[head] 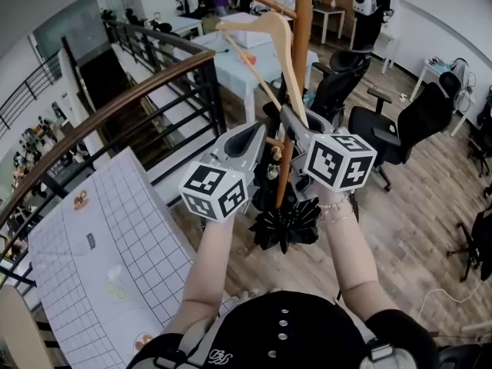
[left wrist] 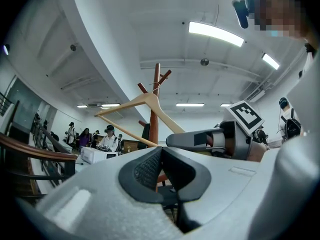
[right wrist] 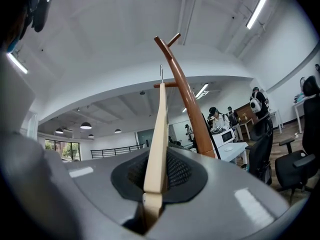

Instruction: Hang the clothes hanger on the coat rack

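Note:
A light wooden clothes hanger (head: 265, 28) is held up high beside the brown pole of the coat rack (head: 302, 44). My right gripper (head: 297, 126) is shut on the lower end of one hanger arm. In the right gripper view the hanger (right wrist: 160, 134) runs straight up from the jaws, and its metal hook (right wrist: 161, 72) is level with a short peg on the coat rack (right wrist: 187, 104); I cannot tell whether they touch. My left gripper (head: 257, 134) is raised just left of the right one, shut and holding nothing. The left gripper view shows the hanger (left wrist: 145, 102) against the rack (left wrist: 156, 109).
A curved stair railing (head: 138, 91) and a white gridded table (head: 115, 237) lie to the left. Black office chairs (head: 407, 129) stand right of the rack, and a black spiky object (head: 286, 225) sits by its base. Desks and several people are far behind.

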`<state>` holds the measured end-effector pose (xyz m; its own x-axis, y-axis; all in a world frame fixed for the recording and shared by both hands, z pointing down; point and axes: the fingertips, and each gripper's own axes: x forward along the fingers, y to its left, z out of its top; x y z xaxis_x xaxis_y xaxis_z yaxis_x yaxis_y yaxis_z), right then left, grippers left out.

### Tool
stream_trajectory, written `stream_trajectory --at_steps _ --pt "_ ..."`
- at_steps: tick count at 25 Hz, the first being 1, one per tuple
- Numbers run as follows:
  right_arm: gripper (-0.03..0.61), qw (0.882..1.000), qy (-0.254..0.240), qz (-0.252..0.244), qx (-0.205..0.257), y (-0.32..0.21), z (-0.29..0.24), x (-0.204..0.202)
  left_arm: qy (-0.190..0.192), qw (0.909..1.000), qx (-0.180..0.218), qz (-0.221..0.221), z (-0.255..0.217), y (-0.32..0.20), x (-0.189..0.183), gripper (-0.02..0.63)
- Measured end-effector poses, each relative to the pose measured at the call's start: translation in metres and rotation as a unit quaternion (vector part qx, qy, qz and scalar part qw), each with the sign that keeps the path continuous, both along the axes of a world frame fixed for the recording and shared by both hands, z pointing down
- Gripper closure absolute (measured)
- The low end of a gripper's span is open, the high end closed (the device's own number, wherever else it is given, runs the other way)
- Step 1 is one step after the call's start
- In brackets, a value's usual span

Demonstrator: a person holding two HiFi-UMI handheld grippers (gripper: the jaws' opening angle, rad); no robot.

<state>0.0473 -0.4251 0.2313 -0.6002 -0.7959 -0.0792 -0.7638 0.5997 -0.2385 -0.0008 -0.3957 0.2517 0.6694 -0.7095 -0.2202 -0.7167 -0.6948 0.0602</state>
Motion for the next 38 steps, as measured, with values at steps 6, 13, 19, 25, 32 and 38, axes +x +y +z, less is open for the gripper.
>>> stream_trajectory --at_steps 6,13,19,25,32,38 --pt "0.557 1.0 -0.016 0.001 -0.017 -0.011 0.006 -0.002 -0.002 1.0 -0.008 0.002 0.007 -0.003 -0.001 0.621" --pt "0.557 0.999 -0.007 0.001 -0.032 -0.015 0.019 -0.005 -0.005 0.9997 -0.022 0.012 0.019 -0.006 0.001 0.621" --pt "0.551 0.999 0.001 0.008 -0.04 -0.017 0.032 0.0 0.009 0.9992 -0.028 0.029 0.025 -0.005 0.011 0.621" --pt "0.551 0.999 -0.01 0.007 -0.05 -0.012 0.038 0.012 0.005 0.9984 -0.041 0.038 0.034 -0.004 0.023 0.621" --pt "0.531 0.999 -0.014 0.011 -0.046 -0.004 0.042 0.022 -0.009 0.998 -0.049 0.039 0.042 0.003 0.029 0.621" --pt "0.449 1.0 -0.002 -0.004 -0.015 0.013 0.035 0.019 0.0 0.9983 -0.046 0.036 0.043 0.013 0.028 0.621"
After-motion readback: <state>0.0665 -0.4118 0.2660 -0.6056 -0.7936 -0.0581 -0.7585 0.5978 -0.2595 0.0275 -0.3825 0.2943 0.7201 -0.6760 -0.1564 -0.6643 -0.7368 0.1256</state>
